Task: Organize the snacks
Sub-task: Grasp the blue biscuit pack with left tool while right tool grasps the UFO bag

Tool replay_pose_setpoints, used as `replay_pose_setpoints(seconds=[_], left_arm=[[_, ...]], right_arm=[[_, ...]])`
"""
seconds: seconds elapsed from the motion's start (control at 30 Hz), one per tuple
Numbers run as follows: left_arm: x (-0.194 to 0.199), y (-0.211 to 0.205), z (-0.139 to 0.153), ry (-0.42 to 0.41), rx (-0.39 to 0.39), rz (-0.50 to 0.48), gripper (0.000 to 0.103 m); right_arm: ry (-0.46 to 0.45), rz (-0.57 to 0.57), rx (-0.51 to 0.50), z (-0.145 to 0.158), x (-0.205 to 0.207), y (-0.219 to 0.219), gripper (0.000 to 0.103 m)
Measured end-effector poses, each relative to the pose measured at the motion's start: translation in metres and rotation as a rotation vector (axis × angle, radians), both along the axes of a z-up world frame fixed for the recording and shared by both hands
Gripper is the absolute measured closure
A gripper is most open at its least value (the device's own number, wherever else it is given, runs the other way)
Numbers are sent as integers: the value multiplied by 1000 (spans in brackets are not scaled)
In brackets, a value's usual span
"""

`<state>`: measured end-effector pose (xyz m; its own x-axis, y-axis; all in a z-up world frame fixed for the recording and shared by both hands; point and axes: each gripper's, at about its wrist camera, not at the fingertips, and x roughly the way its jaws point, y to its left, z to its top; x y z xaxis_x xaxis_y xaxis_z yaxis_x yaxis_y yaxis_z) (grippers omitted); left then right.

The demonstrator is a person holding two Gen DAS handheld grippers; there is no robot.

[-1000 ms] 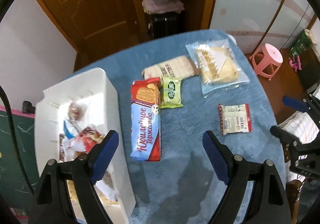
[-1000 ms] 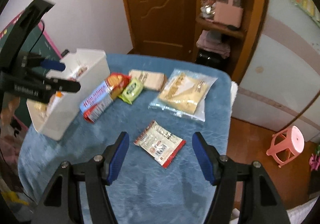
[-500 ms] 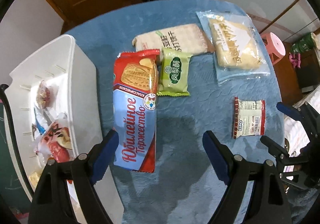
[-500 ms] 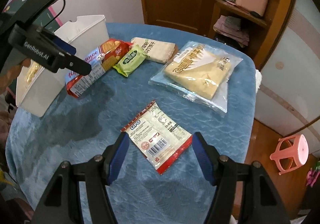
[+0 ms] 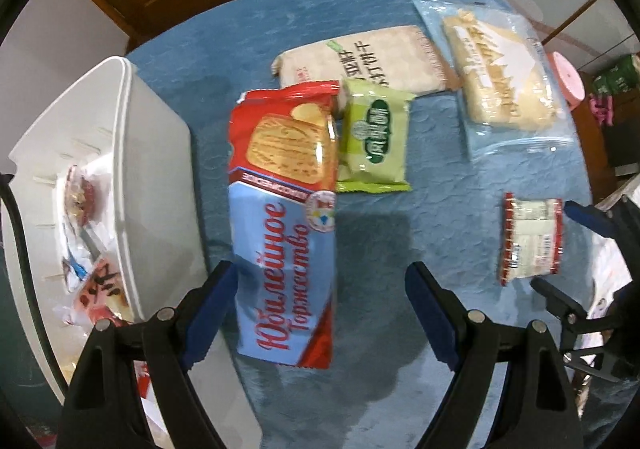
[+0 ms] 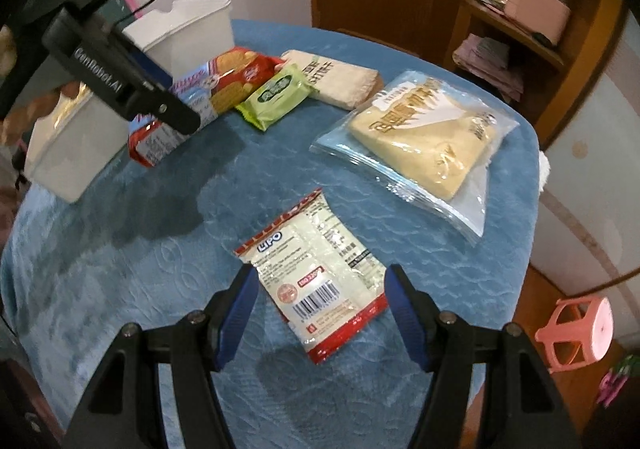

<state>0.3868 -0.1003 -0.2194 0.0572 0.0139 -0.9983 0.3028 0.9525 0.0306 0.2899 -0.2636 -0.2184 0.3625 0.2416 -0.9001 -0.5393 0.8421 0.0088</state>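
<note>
On the blue quilted tablecloth (image 5: 420,233), going left to right, one white plastic storage bin (image 5: 156,185) stands at the left edge with several small wrapped snacks inside, too blurred to count. Just beside it lies one long red-and-blue biscuit pack (image 5: 286,249) with Cyrillic script reading "Юбилейное". Touching its upper right side is one small green snack packet (image 5: 376,137) whose writing is too small to read, and behind both lies one beige cracker pack (image 5: 360,61) with dark Chinese characters. Further right is one clear bag of pale yellow wafers (image 5: 500,89) with gold Chinese lettering, and nearer the table's front edge one white sachet with red borders (image 6: 316,269) marked "LiPO" and bearing a barcode. That makes five loose packs. The left gripper (image 5: 316,313) points down with its jaws wide apart, straddling the lower end of the biscuit pack without pressing it. The right gripper (image 6: 318,309), "GenRobot.AI" printed on its partner's body, stands partly spread around the sachet's near end, holding nothing.
</note>
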Motion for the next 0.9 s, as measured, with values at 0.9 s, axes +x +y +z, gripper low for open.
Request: replay_pose_setpoints(seconds=[0.9], left_arm=[[27, -57, -34, -50, 260, -70, 38]], right_arm=[[11, 198, -131, -23, 12, 23, 37]])
